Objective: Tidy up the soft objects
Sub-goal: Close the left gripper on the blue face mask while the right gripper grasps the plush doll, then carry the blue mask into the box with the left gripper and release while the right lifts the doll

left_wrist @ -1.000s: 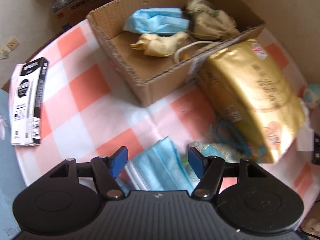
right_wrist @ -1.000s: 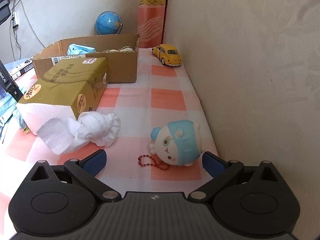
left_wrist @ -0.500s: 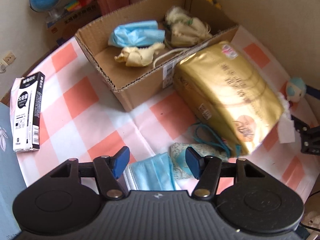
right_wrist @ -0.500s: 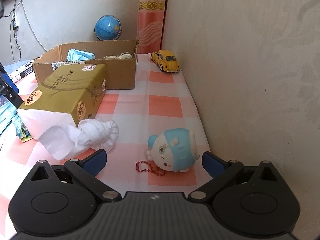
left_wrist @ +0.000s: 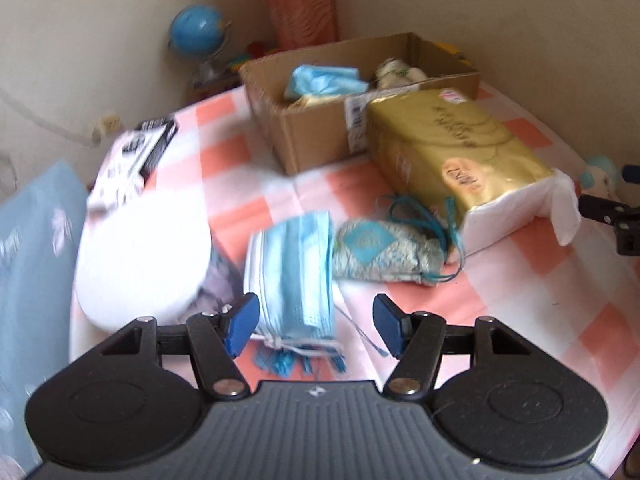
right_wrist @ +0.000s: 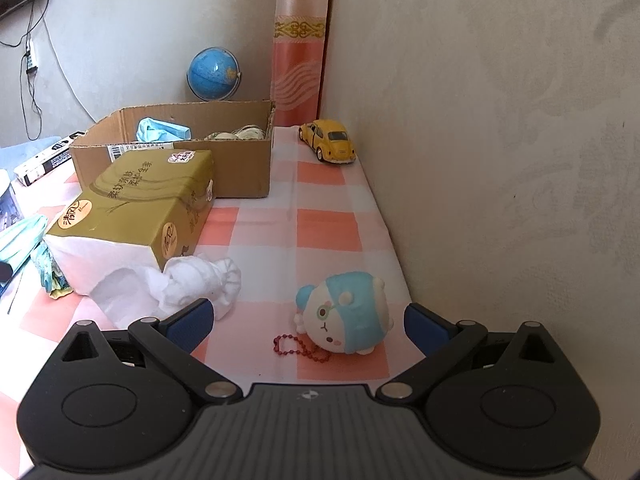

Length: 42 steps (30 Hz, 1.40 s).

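Observation:
My left gripper [left_wrist: 316,322] is open just above a stack of blue face masks [left_wrist: 294,268] on the checked cloth; the stack's near end lies between the fingers, untouched. A patterned pouch with teal cord [left_wrist: 384,250] lies right of the masks. The cardboard box [left_wrist: 320,136] behind holds a blue mask [left_wrist: 324,80] and cream cloth items. My right gripper [right_wrist: 308,320] is open around a blue-and-white plush toy [right_wrist: 346,320] with a red bead chain, not touching it. A white sock [right_wrist: 200,284] lies by its left finger.
A gold tissue pack [left_wrist: 452,148] [right_wrist: 144,200] lies beside the box. A yellow toy car [right_wrist: 328,146] stands near the wall. A globe [right_wrist: 214,70], a black-and-white carton [left_wrist: 136,160] and a round white lid [left_wrist: 144,256] are on the left. The wall runs close on the right.
The left gripper has pulled back and tilted up, so the masks and pouch now lie further ahead of it. The right gripper has moved forward a little over the plush toy.

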Each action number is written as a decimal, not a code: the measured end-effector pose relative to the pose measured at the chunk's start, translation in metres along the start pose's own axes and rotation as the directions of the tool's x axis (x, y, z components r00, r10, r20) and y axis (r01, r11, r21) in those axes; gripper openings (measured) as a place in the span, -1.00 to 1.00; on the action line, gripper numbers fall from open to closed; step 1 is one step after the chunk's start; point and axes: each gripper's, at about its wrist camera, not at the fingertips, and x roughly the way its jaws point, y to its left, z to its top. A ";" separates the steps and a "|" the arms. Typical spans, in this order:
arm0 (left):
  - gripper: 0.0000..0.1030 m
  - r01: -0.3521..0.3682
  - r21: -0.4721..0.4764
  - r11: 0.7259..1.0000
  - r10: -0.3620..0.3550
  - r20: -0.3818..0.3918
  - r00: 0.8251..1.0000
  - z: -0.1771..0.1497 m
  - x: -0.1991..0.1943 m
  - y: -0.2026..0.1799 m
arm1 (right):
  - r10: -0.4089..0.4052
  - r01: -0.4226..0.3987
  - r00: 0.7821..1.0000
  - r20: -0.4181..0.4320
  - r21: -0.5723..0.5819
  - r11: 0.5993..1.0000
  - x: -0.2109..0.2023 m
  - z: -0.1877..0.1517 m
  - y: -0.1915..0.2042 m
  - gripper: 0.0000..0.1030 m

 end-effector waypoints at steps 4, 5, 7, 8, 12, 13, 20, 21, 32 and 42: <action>0.21 -0.038 -0.061 0.997 0.041 0.036 0.999 -0.004 0.006 0.002 | -0.003 0.003 1.000 0.003 -0.002 1.000 -0.001 0.002 -0.003 1.00; 0.21 -0.043 -0.069 0.997 0.046 0.043 0.998 -0.005 0.006 0.001 | -0.003 0.003 1.000 0.000 -0.002 1.000 0.000 0.002 -0.004 1.00; 0.21 -0.052 -0.080 0.995 0.057 0.053 0.997 -0.005 0.008 0.001 | -0.005 0.005 1.000 -0.007 -0.005 1.000 0.004 0.001 -0.004 1.00; 0.21 -0.056 -0.082 0.995 0.060 0.057 0.997 -0.005 0.011 0.001 | -0.003 0.003 1.000 -0.011 -0.006 1.000 0.005 0.001 -0.004 0.98; 0.07 -0.056 -0.104 0.993 0.063 0.060 0.996 -0.004 0.016 0.003 | -0.003 0.002 1.000 -0.022 -0.013 1.000 0.012 0.001 -0.003 0.91; 0.01 -0.055 -0.108 0.993 0.062 0.063 0.996 -0.004 0.017 0.004 | 0.000 0.000 1.000 -0.025 -0.014 1.000 0.013 0.001 -0.003 0.86; -0.32 -0.040 -0.116 0.992 0.049 0.072 0.996 -0.005 0.014 0.007 | -0.014 0.013 0.999 -0.033 -0.031 0.999 0.018 0.003 -0.002 0.48; -0.35 -0.036 -0.116 0.993 0.045 0.075 0.996 -0.005 0.012 0.008 | -0.016 0.015 0.999 -0.034 -0.032 0.999 0.018 0.003 -0.002 0.43; -0.53 -0.010 -0.020 1.000 0.012 0.095 0.995 -0.002 -0.012 0.009 | -0.024 0.023 0.999 -0.029 -0.025 0.999 0.007 0.004 -0.003 0.13; -0.53 0.103 0.076 0.992 -0.110 0.093 0.990 0.020 -0.048 0.012 | 0.019 -0.018 1.000 0.007 -0.020 1.000 -0.027 0.012 -0.002 0.13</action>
